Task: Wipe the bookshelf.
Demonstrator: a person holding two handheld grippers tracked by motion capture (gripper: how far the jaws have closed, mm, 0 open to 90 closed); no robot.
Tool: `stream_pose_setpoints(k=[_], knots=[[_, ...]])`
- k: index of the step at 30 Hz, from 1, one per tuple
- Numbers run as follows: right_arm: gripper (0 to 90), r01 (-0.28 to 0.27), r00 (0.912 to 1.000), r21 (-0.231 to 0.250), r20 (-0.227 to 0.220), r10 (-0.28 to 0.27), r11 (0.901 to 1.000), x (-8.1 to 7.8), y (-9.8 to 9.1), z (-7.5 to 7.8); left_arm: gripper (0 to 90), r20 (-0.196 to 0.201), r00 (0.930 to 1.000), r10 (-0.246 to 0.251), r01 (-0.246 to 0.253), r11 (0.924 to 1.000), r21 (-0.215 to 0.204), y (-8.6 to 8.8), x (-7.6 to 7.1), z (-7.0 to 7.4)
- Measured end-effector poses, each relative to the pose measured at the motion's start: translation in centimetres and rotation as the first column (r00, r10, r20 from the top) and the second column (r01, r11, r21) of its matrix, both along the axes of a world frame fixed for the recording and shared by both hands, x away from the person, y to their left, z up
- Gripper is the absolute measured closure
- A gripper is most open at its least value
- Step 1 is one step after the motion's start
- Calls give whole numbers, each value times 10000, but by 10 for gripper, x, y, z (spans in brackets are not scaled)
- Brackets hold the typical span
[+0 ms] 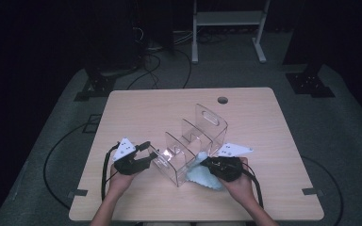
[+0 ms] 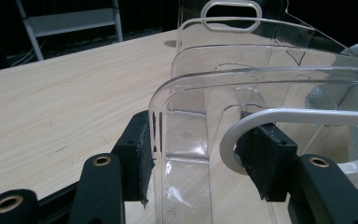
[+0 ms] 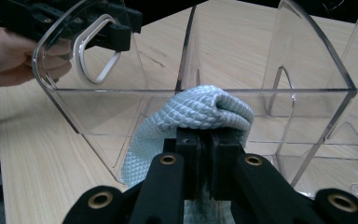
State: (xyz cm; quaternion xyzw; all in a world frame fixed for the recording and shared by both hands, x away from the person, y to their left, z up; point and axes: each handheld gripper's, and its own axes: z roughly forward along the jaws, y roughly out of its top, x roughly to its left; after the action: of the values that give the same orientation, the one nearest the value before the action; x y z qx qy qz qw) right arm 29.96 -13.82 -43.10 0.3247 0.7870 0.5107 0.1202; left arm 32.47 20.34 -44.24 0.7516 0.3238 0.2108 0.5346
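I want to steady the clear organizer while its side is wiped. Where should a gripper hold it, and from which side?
Grip the organizer by its near end wall, coming from outside that end. The wall is a thin upright panel with a handle cutout, so one pad fits through. The left gripper clamps it this way, leaving the long side free for the right gripper and cloth.

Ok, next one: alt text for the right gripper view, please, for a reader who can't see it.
The right gripper, jaws shut on a light blue cloth, presses it against the side wall of a clear plastic organizer on a wooden table. Beyond, the left gripper clamps the organizer's end wall.
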Motion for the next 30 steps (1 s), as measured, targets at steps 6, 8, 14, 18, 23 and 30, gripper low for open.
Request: stream_pose_setpoints(k=[6,8,14,18,23,30], knots=[[846,24,9998,126,-190,-22,9999,0,1,-7,467,44,10000,51,-52,10000,73,-2,0,0],[845,-16,9996,58,-273,17,10000,0,2,-9,467,43,10000,68,-68,10000,53,-2,-1,0],[845,-108,9998,106,-180,109,9999,-3,3,-7,467,25,10000,26,-26,10000,48,-2,0,0],[845,-105,9999,136,-70,106,9999,-5,5,-5,467,5,10000,40,-40,10000,22,-2,0,0],[845,-147,9986,-36,-507,145,9999,-2,8,-22,466,24,9999,100,-100,9999,20,-2,-1,0],[846,-99,9988,-66,-488,96,9999,-1,9,-22,466,-29,9999,114,-114,9999,3,-2,0,0]])
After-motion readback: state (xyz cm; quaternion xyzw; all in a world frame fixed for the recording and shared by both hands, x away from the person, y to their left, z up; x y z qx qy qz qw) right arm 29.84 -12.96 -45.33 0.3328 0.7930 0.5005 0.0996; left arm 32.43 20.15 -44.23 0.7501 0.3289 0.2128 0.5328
